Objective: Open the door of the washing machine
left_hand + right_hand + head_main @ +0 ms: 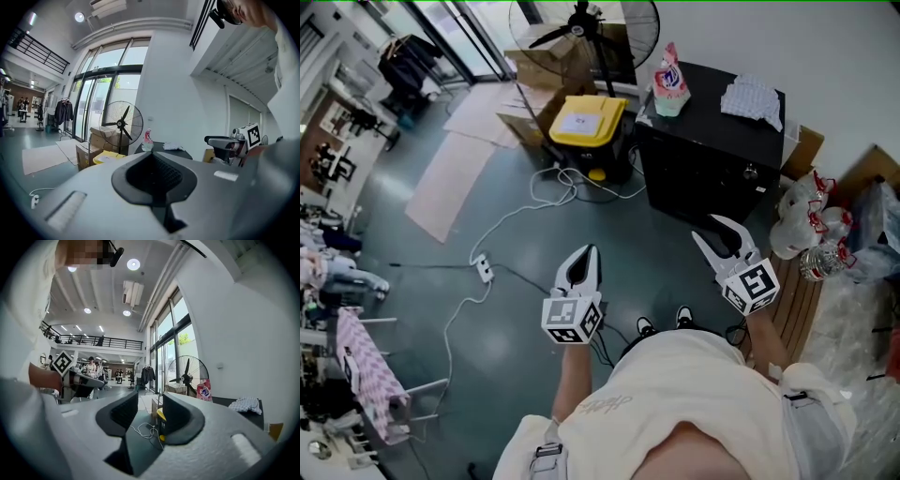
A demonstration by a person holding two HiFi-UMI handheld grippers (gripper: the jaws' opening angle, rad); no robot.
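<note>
One black washing machine (710, 112), front steeply foreshortened, detail unclear. Two grippers: left gripper (592, 249) jaws together, empty; right gripper (706, 228) jaws wide, empty.

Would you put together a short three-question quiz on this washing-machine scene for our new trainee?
1. True or false: the right gripper is clamped on the black washing machine.
2. What lies on top of the washing machine beside the detergent pouch? A) a crumpled cloth B) a kettle C) a shoe
3. Fill in: the left gripper's jaws are ___.
Key: 1 false, its jaws stand apart and empty, short of the machine; 2 A; 3 shut.
</note>
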